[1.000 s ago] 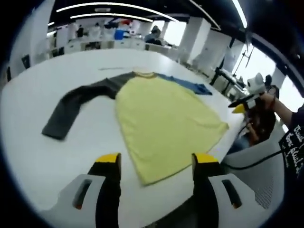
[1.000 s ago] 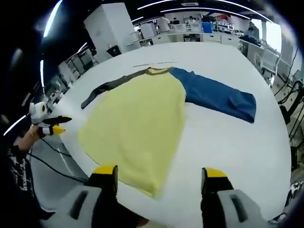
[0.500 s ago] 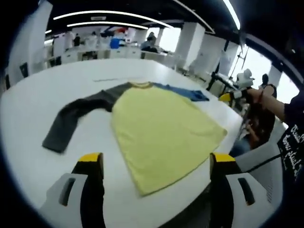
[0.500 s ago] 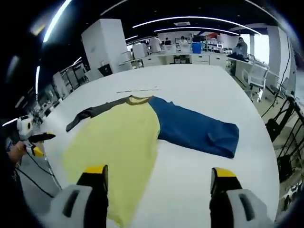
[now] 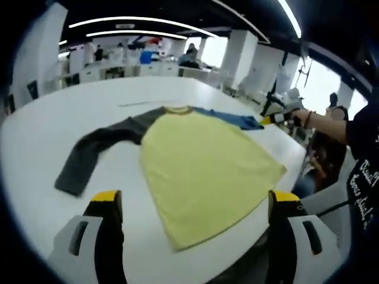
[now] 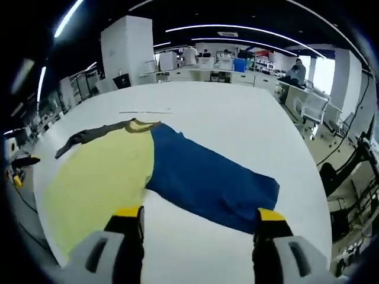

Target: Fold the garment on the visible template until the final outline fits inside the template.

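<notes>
Yellow cloth makes up the body of the long-sleeved shirt, and it lies flat and spread out on the white worktop so it can be folded. One sleeve is dark grey and reaches out toward 9 o'clock in the left gripper view. The other sleeve is blue and lies toward 4 o'clock in the right gripper view, just past the right tongs.

Both sleeves are still stretched out wide, so I think the folding has not started yet.

The left tongs are wide open and hold nothing. They hover over the near edge of the worktop, by the shirt's bottom hem. The right tongs are wide open too and hold nothing. They point at the blue sleeve, so that sleeve is likely the first part to be picked up and laid over the yellow body.

A thin line is on the worktop just past the collar. It may be part of the template, but I cannot tell its full shape.
</notes>
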Demonstrator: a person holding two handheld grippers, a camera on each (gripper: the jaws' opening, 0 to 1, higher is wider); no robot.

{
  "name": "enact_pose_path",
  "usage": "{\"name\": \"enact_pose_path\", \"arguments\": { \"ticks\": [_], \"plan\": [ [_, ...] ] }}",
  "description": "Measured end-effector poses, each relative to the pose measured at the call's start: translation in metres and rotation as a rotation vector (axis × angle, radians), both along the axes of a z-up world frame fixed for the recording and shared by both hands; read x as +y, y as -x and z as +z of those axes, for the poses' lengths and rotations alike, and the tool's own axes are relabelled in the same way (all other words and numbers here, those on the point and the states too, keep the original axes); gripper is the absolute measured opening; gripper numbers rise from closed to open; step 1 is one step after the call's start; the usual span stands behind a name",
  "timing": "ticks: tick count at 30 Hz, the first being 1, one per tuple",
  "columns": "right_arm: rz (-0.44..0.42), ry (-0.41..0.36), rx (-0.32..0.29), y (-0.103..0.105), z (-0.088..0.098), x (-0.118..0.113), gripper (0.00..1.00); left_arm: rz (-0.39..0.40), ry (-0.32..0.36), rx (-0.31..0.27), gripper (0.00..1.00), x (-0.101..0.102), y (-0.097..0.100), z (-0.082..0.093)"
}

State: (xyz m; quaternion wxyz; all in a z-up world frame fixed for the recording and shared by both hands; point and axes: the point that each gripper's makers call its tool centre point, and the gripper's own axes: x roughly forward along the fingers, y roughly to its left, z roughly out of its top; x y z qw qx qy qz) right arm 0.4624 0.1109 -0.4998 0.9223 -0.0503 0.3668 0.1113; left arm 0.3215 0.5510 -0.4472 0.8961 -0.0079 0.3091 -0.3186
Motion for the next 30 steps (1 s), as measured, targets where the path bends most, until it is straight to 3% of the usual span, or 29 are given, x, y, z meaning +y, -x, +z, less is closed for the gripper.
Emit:
{"name": "enact_pose_path", "arguments": {
  "ticks": [11,13,22,28,30],
  "plan": [
    [0.029,0.055,0.004,-0.032,-0.025,-0.017,0.38,-0.006,-0.027,-0.003,0.97,-0.010,0.001,-0.001],
    [0.032,0.056,0.000,-0.031,-0.024,-0.013,0.35,-0.003,-0.054,-0.034,0.96,-0.009,0.000,0.001],
    [0.019,0.068,0.026,-0.034,-0.037,-0.024,0.26,0.003,-0.059,-0.034,0.97,-0.006,-0.001,0.005],
    [0.024,0.101,0.011,-0.033,-0.036,-0.029,0.03,0.010,-0.058,-0.032,0.97,-0.006,-0.001,0.007],
    [0.024,0.116,0.005,-0.034,-0.035,-0.033,0.00,0.011,-0.057,-0.027,0.96,-0.006,0.000,0.007]
  ]
}}
